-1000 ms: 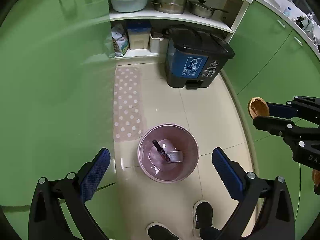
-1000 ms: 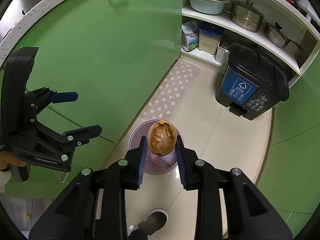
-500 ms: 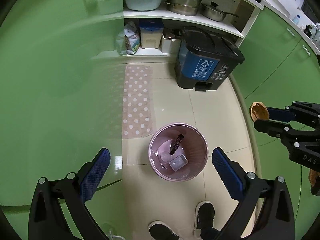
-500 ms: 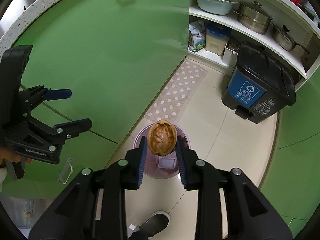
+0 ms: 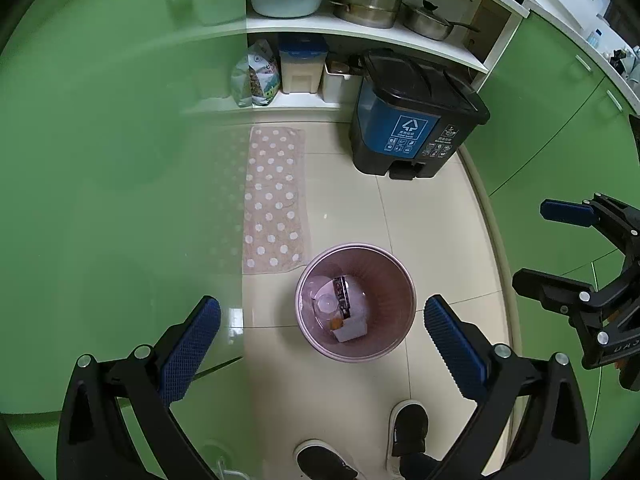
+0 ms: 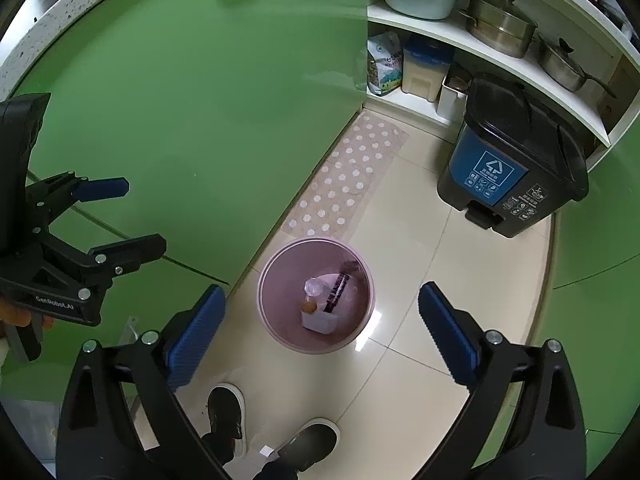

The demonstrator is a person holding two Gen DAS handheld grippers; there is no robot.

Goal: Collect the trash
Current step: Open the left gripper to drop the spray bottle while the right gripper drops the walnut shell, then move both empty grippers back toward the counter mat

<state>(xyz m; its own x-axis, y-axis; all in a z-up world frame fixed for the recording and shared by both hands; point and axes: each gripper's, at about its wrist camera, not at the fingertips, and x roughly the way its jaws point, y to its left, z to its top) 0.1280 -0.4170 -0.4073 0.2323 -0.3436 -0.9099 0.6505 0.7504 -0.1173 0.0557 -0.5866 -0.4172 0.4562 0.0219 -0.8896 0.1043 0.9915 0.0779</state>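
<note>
Release step: right gripper point(image 6: 320, 328), jaws opening and empty, above the pink bin point(image 6: 362, 316) — walnut shell point(image 6: 308, 307) inside; left gripper point(image 5: 320, 336) wide, empty. Next — fetch further trash.

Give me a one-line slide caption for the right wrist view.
Right gripper, jaws opening and empty, above a pink wastebasket holding a walnut shell and other trash.

Home kitchen: green cabinets point(image 5: 100, 140), shelved pots point(image 5: 368, 0), pedal bin point(image 5: 412, 120)
</note>
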